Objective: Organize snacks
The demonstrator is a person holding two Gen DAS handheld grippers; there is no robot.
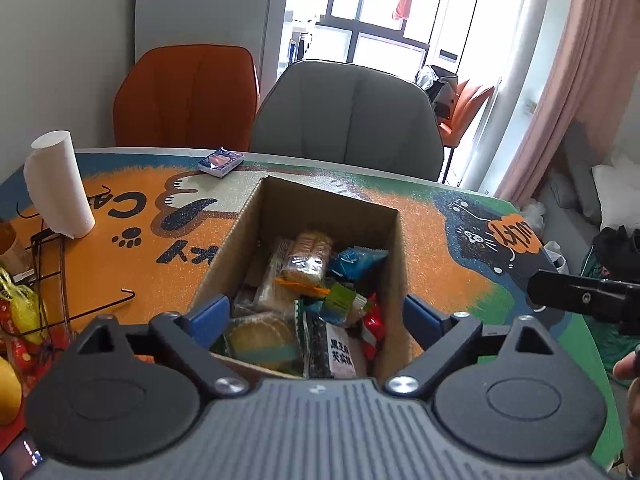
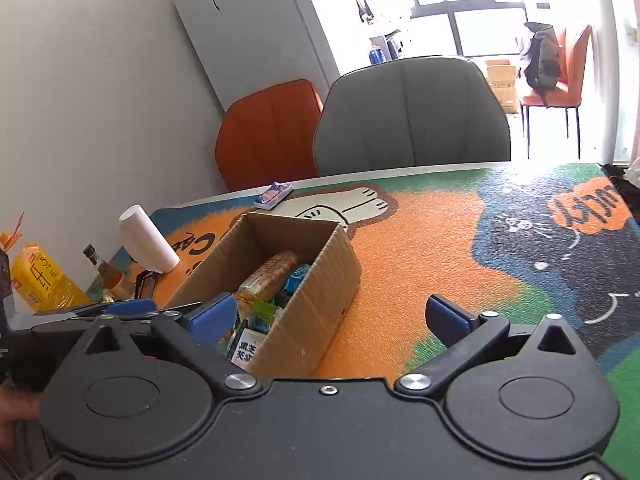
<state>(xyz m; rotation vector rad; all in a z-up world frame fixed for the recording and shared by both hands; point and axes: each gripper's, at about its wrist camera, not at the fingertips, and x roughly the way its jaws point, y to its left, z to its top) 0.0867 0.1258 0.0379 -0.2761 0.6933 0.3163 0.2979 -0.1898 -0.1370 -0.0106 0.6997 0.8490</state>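
Both sets of jaws stand wide open with nothing in them. The left gripper (image 1: 316, 314) hangs over the near end of the box (image 1: 240, 236), where the snacks (image 1: 304, 272) lie piled up. The right gripper (image 2: 332, 318) sits by the box's near right corner. One small packet (image 1: 221, 161) waits far off on the table (image 1: 436, 256). I think that one goes next: reach past the box, keep low, and pinch it flat.
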